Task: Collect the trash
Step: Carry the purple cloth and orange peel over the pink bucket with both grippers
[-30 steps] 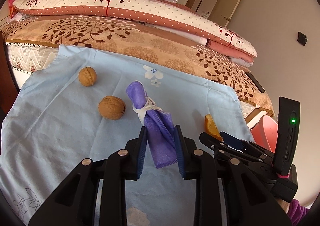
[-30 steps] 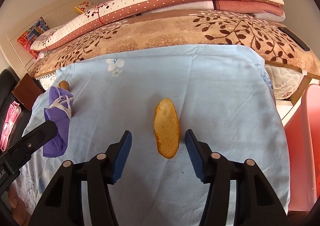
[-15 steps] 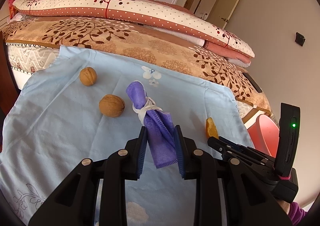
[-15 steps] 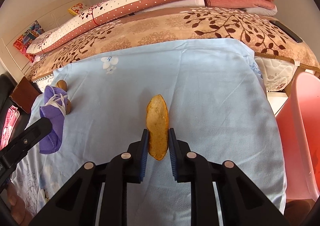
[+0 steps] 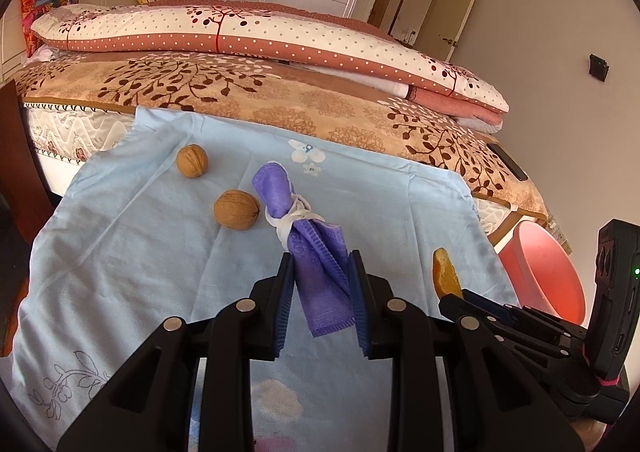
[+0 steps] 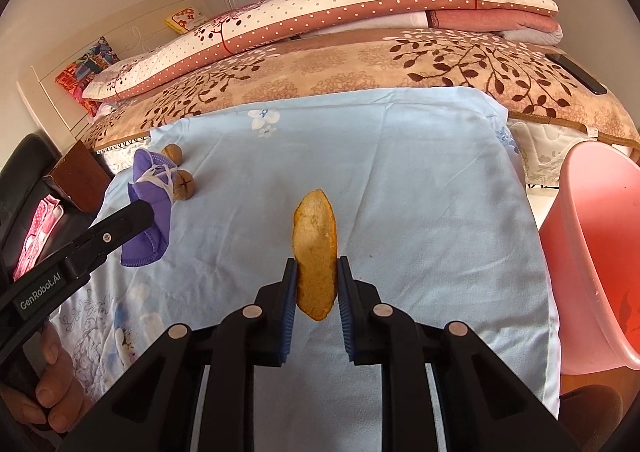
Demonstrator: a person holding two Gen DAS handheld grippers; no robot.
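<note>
Both tools loaded up

Left tool (image 5: 322,286) is pinching the purple cloth bundle (image 5: 316,252), bottom centre of its frame, tied with a white strip. Right tool (image 6: 317,282) is clamped on the orange peel (image 6: 315,252), centre-low in its view, the peel standing upright between the pads. Two walnuts (image 5: 236,209) sit on the light blue sheet (image 5: 140,232), left of the bundle. Pink bin (image 6: 600,252) is at the right edge.
</note>
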